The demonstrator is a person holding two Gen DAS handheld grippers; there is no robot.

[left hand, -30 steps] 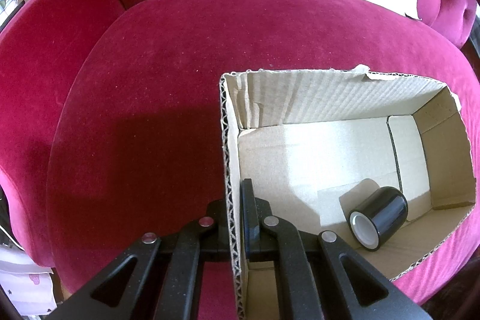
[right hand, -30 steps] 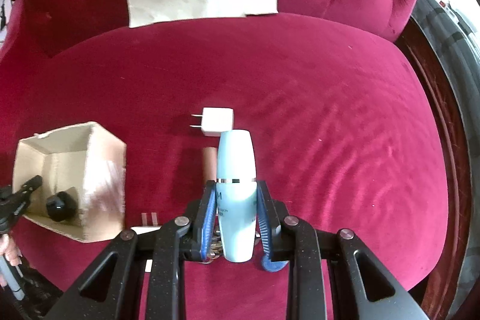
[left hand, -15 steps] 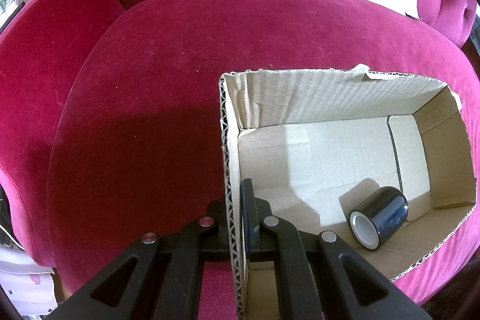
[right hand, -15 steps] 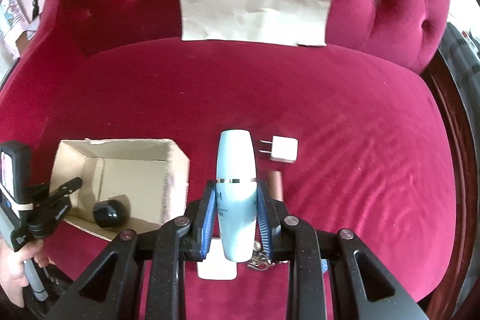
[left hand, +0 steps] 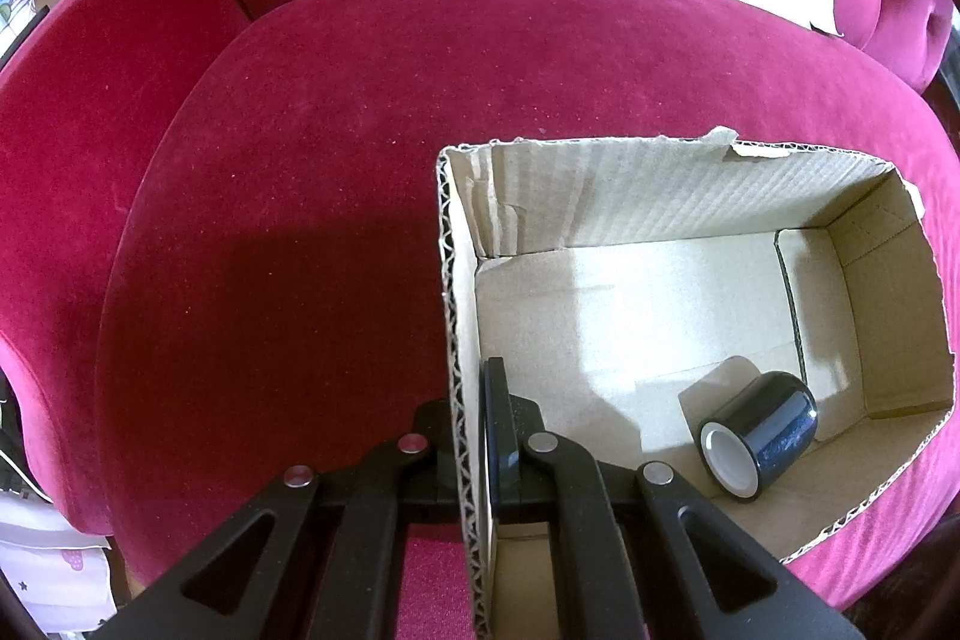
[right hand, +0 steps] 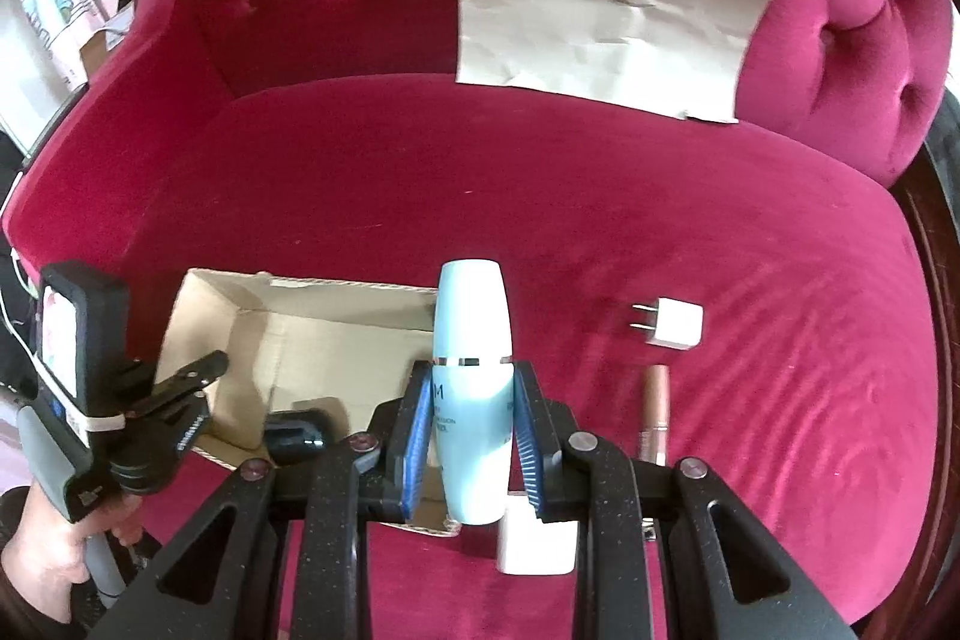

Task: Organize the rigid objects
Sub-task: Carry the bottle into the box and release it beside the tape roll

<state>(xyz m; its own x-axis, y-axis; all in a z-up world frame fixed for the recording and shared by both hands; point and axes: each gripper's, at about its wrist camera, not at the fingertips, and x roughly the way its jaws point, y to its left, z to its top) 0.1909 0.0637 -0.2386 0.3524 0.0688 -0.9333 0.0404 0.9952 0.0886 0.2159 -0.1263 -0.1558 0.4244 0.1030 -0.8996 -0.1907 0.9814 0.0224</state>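
Note:
An open cardboard box lies on the red velvet seat, with a black tape roll inside it. My left gripper is shut on the box's near wall, one finger inside and one outside. In the right wrist view my right gripper is shut on a light blue bottle, held upright in the air beside the box. The left gripper shows there at the box's left end.
A white plug adapter, a copper lipstick tube and a white block lie on the seat to the right of the box. Brown paper leans on the tufted backrest.
My right gripper has carried the blue bottle left, from over the plug adapter to just beside the box. The left gripper and the box have stayed still.

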